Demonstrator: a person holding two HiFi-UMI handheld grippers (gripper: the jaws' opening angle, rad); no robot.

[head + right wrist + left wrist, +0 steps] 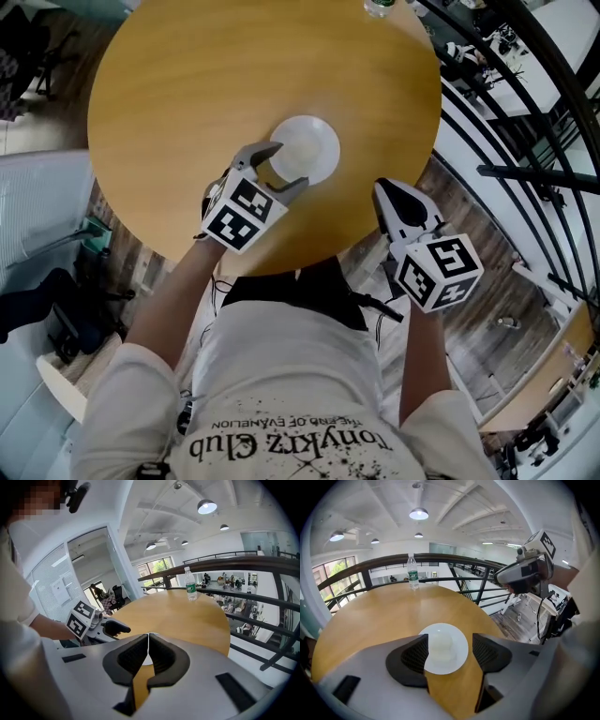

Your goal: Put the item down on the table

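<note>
The white plate [314, 141], a pale lump [440, 645] on it, lies flat on the counter [178, 84] just ahead of the left gripper [287, 166], whose jaws stand released either side of its near rim. The right gripper [148, 645] is clenched on nothing. The put-down looks done; only backing away seems left

Round wood table [178, 103] w/ white plate [328, 142] & water bottle [412, 573].

Tabletop [187, 94]: honey-yellow wood grain. Plate [461, 654]: white. Item [440, 646]: creamy white. Left gripper [289, 164] and right gripper [148, 637]: grey shells, black ribbed fingers [415, 658], white cubes [246, 214] with black square markers. Bottle [412, 573]: clear, green label.
</note>
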